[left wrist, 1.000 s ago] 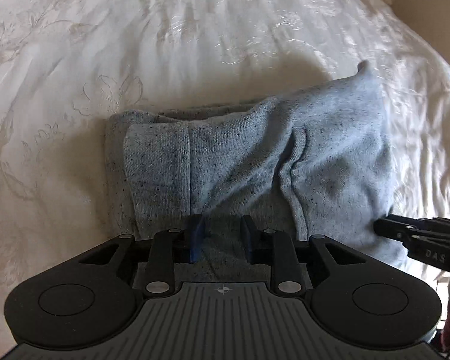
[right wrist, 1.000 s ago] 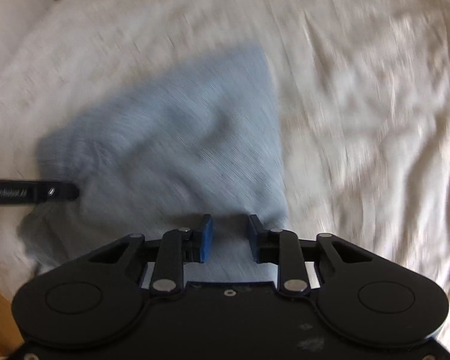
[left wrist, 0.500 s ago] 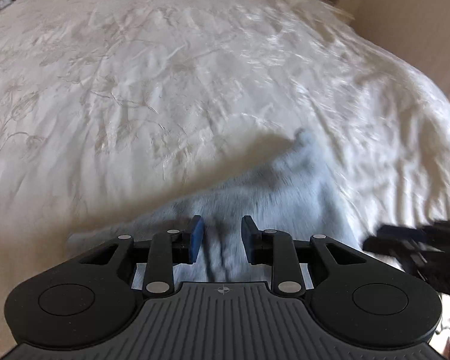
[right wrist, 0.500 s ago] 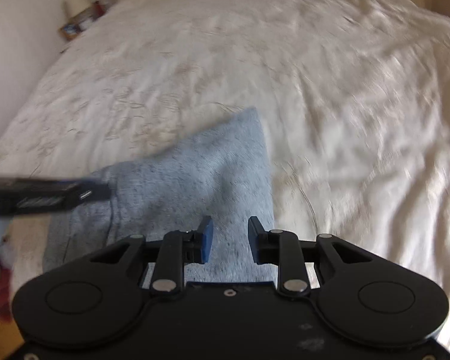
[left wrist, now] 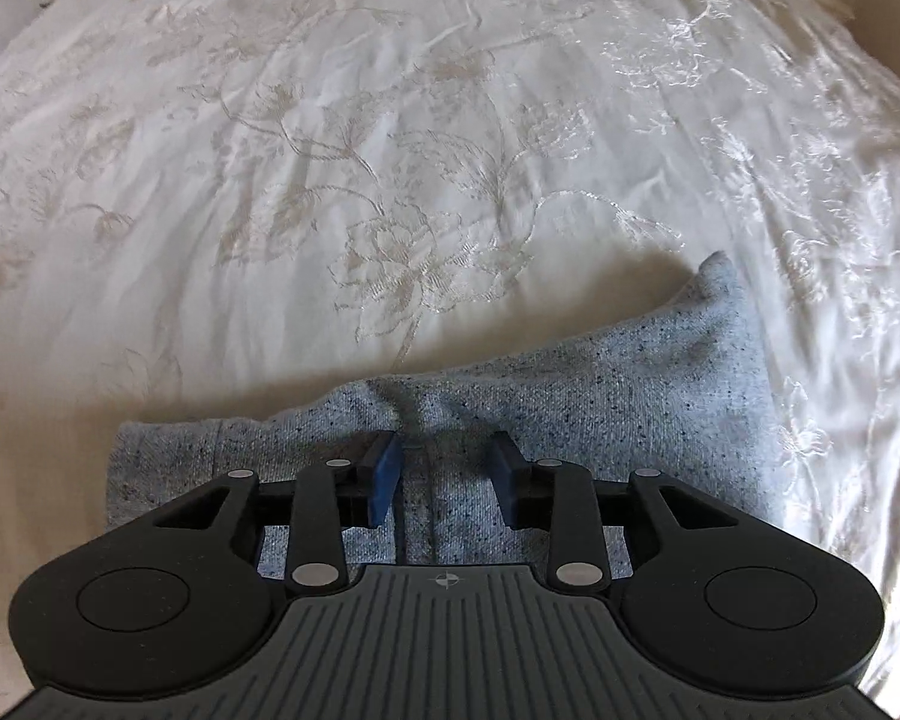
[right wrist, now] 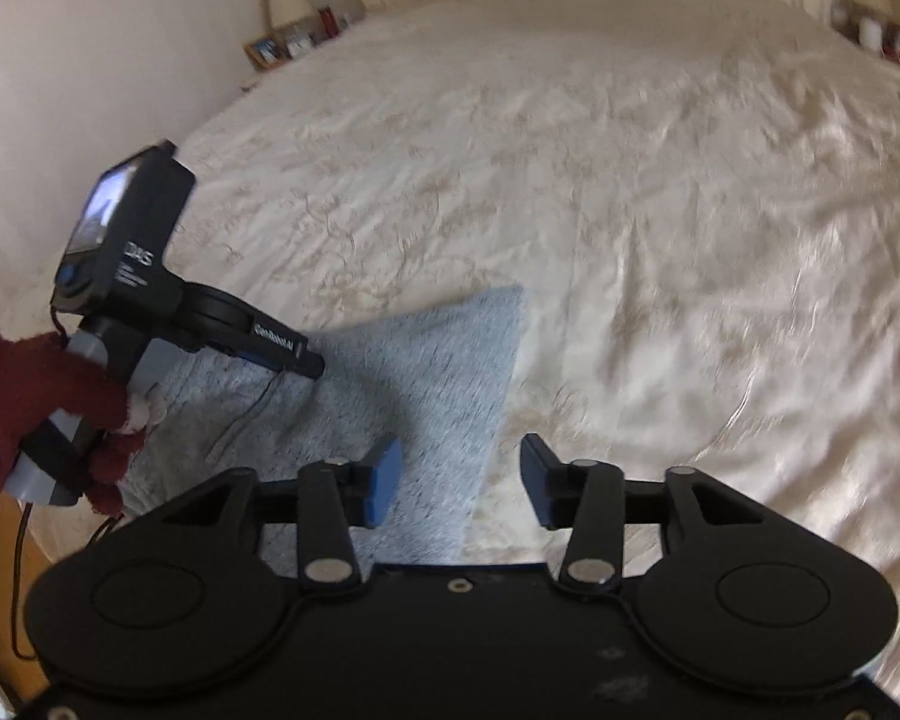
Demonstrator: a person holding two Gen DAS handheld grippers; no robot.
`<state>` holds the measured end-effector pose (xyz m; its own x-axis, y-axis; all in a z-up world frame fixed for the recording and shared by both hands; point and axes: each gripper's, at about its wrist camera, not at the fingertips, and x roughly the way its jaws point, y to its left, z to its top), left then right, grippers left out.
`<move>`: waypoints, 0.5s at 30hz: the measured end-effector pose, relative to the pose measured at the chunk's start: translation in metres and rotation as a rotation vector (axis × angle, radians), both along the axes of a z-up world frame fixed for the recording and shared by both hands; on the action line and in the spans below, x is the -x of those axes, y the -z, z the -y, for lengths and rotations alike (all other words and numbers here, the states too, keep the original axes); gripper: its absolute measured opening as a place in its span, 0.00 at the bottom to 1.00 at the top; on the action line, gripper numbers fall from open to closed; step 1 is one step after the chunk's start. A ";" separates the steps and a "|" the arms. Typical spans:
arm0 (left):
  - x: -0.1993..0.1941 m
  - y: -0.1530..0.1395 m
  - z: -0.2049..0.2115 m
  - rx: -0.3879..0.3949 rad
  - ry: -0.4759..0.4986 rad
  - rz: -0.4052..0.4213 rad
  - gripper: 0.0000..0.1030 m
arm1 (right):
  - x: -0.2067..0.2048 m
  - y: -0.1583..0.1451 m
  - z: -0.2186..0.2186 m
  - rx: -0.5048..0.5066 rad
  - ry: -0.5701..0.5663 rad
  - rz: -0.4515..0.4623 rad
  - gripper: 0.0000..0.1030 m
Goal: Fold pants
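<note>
Left wrist — speckled grey knit pants [left wrist: 600, 396]

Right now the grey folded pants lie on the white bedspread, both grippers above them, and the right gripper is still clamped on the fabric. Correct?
Not quite. The right gripper holds nothing: the right wrist view shows its jaws, which have just been opening, standing apart with no fabric between them. The rest stands: the pants lie folded on the bedspread, with the left gripper above them too.
</note>
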<state>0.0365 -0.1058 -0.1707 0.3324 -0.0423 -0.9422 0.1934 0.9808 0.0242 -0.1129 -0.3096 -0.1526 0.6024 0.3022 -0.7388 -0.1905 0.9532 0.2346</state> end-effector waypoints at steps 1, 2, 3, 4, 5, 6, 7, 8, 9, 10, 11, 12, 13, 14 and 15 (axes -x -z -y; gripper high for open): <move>0.001 -0.003 0.002 -0.012 -0.007 0.007 0.31 | 0.002 -0.002 0.002 0.017 -0.013 0.031 0.56; 0.003 -0.006 0.004 -0.022 -0.012 0.015 0.31 | 0.004 -0.005 0.003 0.036 -0.026 0.069 0.65; 0.003 -0.008 0.008 -0.030 -0.016 0.023 0.31 | 0.008 -0.009 0.003 0.049 -0.036 0.103 0.69; 0.004 -0.011 0.010 -0.038 -0.021 0.033 0.31 | 0.010 -0.010 0.005 0.055 -0.042 0.131 0.77; 0.006 -0.014 0.012 -0.043 -0.027 0.042 0.31 | 0.012 -0.012 0.007 0.057 -0.045 0.159 0.85; 0.006 -0.017 0.013 -0.047 -0.033 0.049 0.31 | 0.014 -0.015 0.009 0.055 -0.045 0.189 0.88; 0.007 -0.020 0.015 -0.050 -0.041 0.058 0.31 | 0.015 -0.015 0.011 0.052 -0.043 0.213 0.94; 0.008 -0.024 0.016 -0.051 -0.048 0.068 0.31 | 0.017 -0.017 0.012 0.056 -0.032 0.242 1.00; 0.010 -0.027 0.017 -0.049 -0.055 0.080 0.31 | 0.018 -0.020 0.011 0.067 -0.018 0.267 1.00; 0.011 -0.031 0.018 -0.046 -0.065 0.093 0.31 | 0.019 -0.022 0.010 0.080 -0.005 0.292 1.00; 0.013 -0.035 0.018 -0.039 -0.076 0.104 0.31 | 0.019 -0.023 0.009 0.091 0.001 0.311 1.00; 0.014 -0.038 0.019 -0.025 -0.089 0.111 0.31 | 0.019 -0.025 0.009 0.098 -0.004 0.323 1.00; 0.015 -0.042 0.019 -0.010 -0.100 0.116 0.31 | 0.017 -0.026 0.008 0.096 -0.020 0.319 1.00; 0.016 -0.045 0.020 0.002 -0.107 0.121 0.31 | 0.014 -0.027 0.008 0.089 -0.040 0.305 1.00; 0.018 -0.048 0.021 0.008 -0.109 0.129 0.31 | 0.010 -0.026 0.007 0.075 -0.073 0.279 1.00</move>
<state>0.0180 -0.1265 -0.1222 0.4540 -0.0064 -0.8910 0.0813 0.9961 0.0342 -0.1224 -0.3166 -0.1262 0.7642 0.3031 -0.5692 -0.3063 0.9473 0.0932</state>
